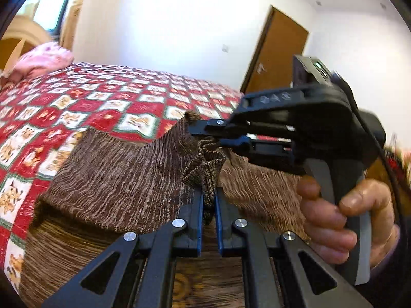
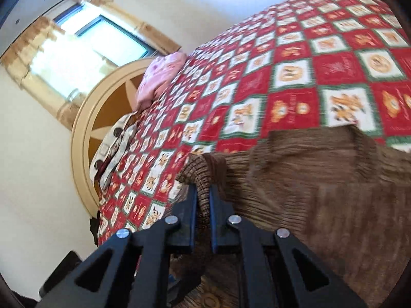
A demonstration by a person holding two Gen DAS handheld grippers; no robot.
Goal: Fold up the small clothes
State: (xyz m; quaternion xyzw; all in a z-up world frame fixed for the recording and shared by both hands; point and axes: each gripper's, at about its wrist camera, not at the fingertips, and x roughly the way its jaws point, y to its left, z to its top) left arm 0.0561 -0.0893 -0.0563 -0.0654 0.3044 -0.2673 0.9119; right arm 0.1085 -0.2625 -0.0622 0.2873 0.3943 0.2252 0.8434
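A brown ribbed knit garment (image 1: 120, 179) hangs lifted above the bed, part of it draped on the quilt. My left gripper (image 1: 208, 195) is shut on a bunched ribbed edge of it. My right gripper (image 1: 203, 133) comes in from the right, held in a hand, and is shut on the same edge just above. In the right wrist view my right gripper (image 2: 203, 192) pinches the ribbed hem, and the garment (image 2: 321, 179) spreads to the right.
A bed with a red, white and green patchwork quilt (image 1: 90, 97) lies under the garment. A pink pillow (image 1: 43, 64) lies at its head by a round headboard (image 2: 84, 128). A brown door (image 1: 277, 51) and a window (image 2: 108, 41) are behind.
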